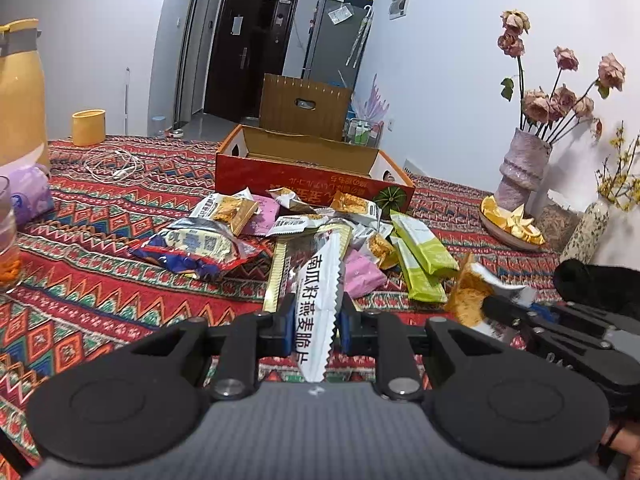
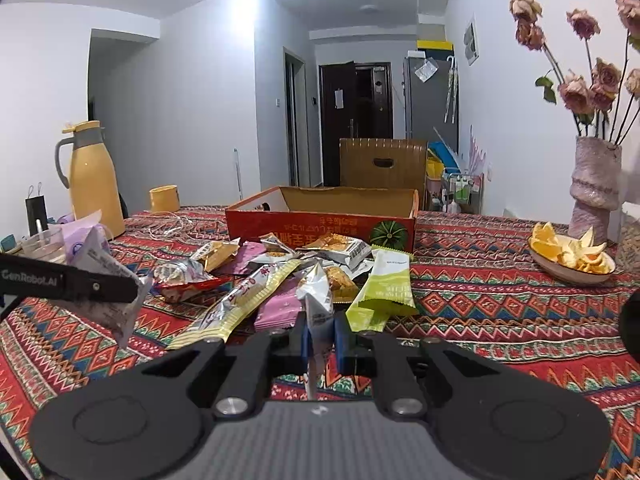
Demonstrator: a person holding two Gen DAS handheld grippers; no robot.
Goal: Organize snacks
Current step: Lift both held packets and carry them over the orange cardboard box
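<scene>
A pile of snack packets (image 1: pixel 304 228) lies on the patterned tablecloth in front of an open red cardboard box (image 1: pixel 312 180); pile (image 2: pixel 296 272) and box (image 2: pixel 320 222) also show in the right wrist view. My left gripper (image 1: pixel 316 316) is shut on a white oat-crisp packet (image 1: pixel 318 304), held above the cloth. My right gripper (image 2: pixel 319 330) is shut on a small silver-and-orange snack packet (image 2: pixel 318 300). That packet shows in the left wrist view (image 1: pixel 470 292), right of my left gripper. The left gripper's packet shows in the right wrist view (image 2: pixel 108 280).
A yellow thermos (image 2: pixel 94 176), yellow cup (image 2: pixel 164 199) and white cable (image 1: pixel 114 164) lie at the back left. A glass (image 1: pixel 8 240) and purple pack (image 1: pixel 28 192) are at left. A vase of dried roses (image 2: pixel 596 184) and plate of orange slices (image 2: pixel 570 256) stand at right.
</scene>
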